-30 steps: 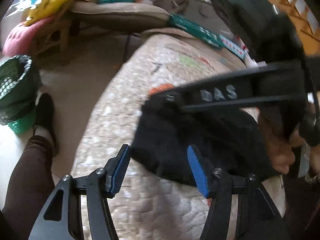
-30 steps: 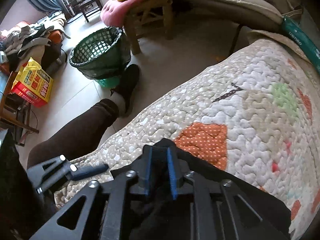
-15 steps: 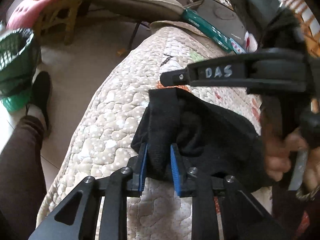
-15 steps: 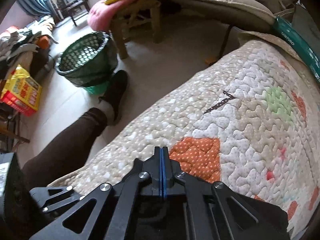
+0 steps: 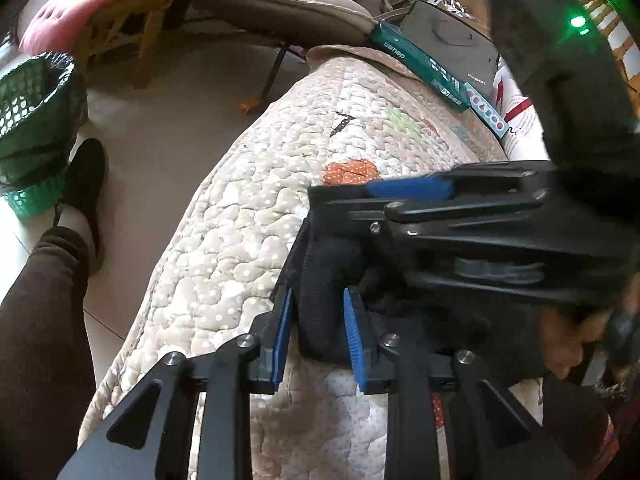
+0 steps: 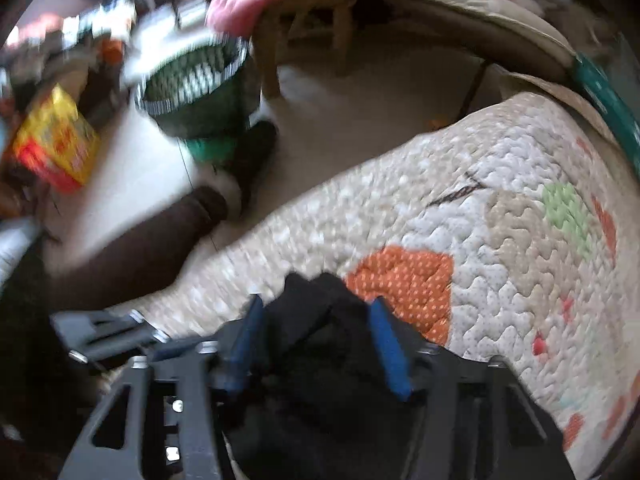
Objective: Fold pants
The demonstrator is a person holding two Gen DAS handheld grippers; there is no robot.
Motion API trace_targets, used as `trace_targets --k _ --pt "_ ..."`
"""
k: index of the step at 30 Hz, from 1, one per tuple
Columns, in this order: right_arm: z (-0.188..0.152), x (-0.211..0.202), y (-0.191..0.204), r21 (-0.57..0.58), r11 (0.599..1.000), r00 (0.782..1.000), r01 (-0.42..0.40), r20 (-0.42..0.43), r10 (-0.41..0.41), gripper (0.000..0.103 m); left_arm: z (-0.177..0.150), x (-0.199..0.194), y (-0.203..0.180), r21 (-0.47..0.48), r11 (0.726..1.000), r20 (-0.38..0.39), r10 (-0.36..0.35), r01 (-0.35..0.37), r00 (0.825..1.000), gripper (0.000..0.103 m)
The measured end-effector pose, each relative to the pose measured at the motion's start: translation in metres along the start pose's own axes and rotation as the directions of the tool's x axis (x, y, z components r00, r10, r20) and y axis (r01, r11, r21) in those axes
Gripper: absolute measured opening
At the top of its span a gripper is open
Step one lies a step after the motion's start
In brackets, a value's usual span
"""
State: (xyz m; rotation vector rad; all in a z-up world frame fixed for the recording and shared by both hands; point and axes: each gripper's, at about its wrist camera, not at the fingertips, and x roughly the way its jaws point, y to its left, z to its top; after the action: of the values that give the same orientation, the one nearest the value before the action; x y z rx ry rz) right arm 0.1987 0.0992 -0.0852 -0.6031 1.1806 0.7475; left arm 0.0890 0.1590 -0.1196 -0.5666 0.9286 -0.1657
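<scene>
The black pants (image 5: 328, 264) lie bunched on a quilted beige mat (image 5: 240, 220). My left gripper (image 5: 318, 336) is shut on a thick fold at the pants' near edge. My right gripper (image 5: 408, 190) reaches in from the right just above the pants. In the right wrist view the right gripper (image 6: 316, 344) has its jaws spread apart, with the pants (image 6: 316, 320) lying between the blue pads (image 6: 386, 344). The mat (image 6: 500, 240) stretches beyond.
The mat's edge drops to the floor on the left, where a person's leg (image 5: 44, 300) and a green basket (image 5: 32, 120) stand. Boxes (image 5: 432, 68) and a cushioned chair (image 5: 272, 4) sit at the mat's far end.
The right gripper was shut on the pants half a second ago and has opened. The left gripper closed on the pants' fold a second ago and still holds it.
</scene>
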Motion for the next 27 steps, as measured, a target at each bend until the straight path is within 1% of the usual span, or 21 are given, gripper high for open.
trace_targets --k 1,2,4,7,9,10,11,12,14,15,16,17,19,21,22,23,25,26,27 --pt "-0.001 0.004 0.001 -0.014 0.999 0.999 0.032 -0.015 -0.033 0.019 0.0 0.001 -0.003 0.004 1.0 0.002 0.004 -0.004 1.0 0.024" --pt "0.0 0.005 -0.002 0.003 1.0 0.999 0.029 -0.016 -0.029 0.016 0.001 0.001 -0.003 0.012 1.0 0.004 0.009 -0.009 1.0 0.024" --pt "0.004 0.005 -0.013 0.067 0.998 1.0 0.02 -0.011 -0.019 0.013 0.0 0.001 -0.007 0.025 1.0 0.009 0.019 -0.019 1.0 0.022" --pt "0.008 0.009 -0.019 0.108 0.994 1.0 0.031 -0.008 -0.03 0.014 0.001 0.002 -0.009 0.018 1.0 0.011 0.017 -0.017 1.0 0.02" --pt "0.012 0.011 -0.016 0.117 0.992 0.999 0.042 -0.005 -0.042 0.016 0.002 0.002 -0.006 -0.003 1.0 0.006 -0.001 0.001 1.0 0.018" --pt "0.014 0.01 -0.016 0.128 0.991 0.999 0.04 0.007 -0.041 0.019 0.002 0.002 -0.005 -0.011 1.0 0.004 -0.006 0.007 1.0 0.018" --pt "0.016 0.009 -0.016 0.136 0.99 0.999 0.037 0.013 -0.04 0.025 0.002 0.002 -0.004 -0.014 1.0 0.003 -0.008 0.009 1.0 0.017" --pt "0.018 0.007 -0.017 0.145 0.989 0.999 0.037 0.016 -0.04 0.028 0.002 0.001 -0.005 -0.014 1.0 0.004 -0.007 0.007 1.0 0.017" --pt "0.018 -0.007 -0.02 0.161 0.986 0.998 0.05 0.04 -0.057 0.034 0.001 0.0 -0.006 -0.007 1.0 0.006 0.0 0.0 1.0 0.017" --pt "0.014 -0.023 -0.025 0.179 0.982 0.994 0.06 0.075 -0.074 0.036 0.001 -0.001 -0.007 0.001 1.0 0.009 0.007 -0.007 1.0 0.017" --pt "0.007 -0.039 -0.028 0.204 0.977 0.99 0.068 0.108 -0.092 0.042 0.001 -0.002 -0.008 0.006 1.0 0.011 0.011 -0.011 1.0 0.017" --pt "-0.001 -0.054 -0.034 0.23 0.971 0.985 0.072 0.137 -0.106 0.049 0.001 -0.004 -0.008 0.01 1.0 0.013 0.013 -0.013 1.0 0.016" --pt "-0.031 -0.093 -0.051 0.294 0.953 0.969 0.078 0.201 -0.141 0.058 0.002 -0.007 -0.008 0.014 1.0 0.018 0.023 -0.023 1.0 0.015" --pt "-0.063 -0.121 -0.067 0.346 0.933 0.957 0.1 0.223 -0.185 0.06 0.004 -0.013 -0.007 0.014 0.999 0.03 0.038 -0.039 0.999 0.014" --pt "-0.092 -0.138 -0.081 0.392 0.912 0.948 0.123 0.225 -0.225 0.06 0.005 -0.016 -0.006 0.012 0.999 0.039 0.052 -0.052 0.998 0.014" --pt "-0.111 -0.148 -0.091 0.427 0.893 0.942 0.141 0.219 -0.253 0.061 0.006 -0.019 -0.005 0.008 0.998 0.046 0.065 -0.066 0.997 0.014" --pt "-0.164 -0.17 -0.121 0.525 0.829 0.925 0.191 0.186 -0.331 0.061 0.01 -0.024 0.001 -0.018 0.995 0.052 0.101 -0.1 0.993 0.014" --pt "-0.186 -0.177 -0.134 0.566 0.799 0.921 0.202 0.169 -0.352 0.061 0.012 -0.026 0.005 -0.039 0.992 0.052 0.118 -0.116 0.992 0.014" --pt "-0.212 -0.184 -0.15 0.619 0.757 0.918 0.208 0.145 -0.37 0.061 0.015 -0.03 0.01 -0.067 0.99 0.052 0.13 -0.126 0.99 0.014"
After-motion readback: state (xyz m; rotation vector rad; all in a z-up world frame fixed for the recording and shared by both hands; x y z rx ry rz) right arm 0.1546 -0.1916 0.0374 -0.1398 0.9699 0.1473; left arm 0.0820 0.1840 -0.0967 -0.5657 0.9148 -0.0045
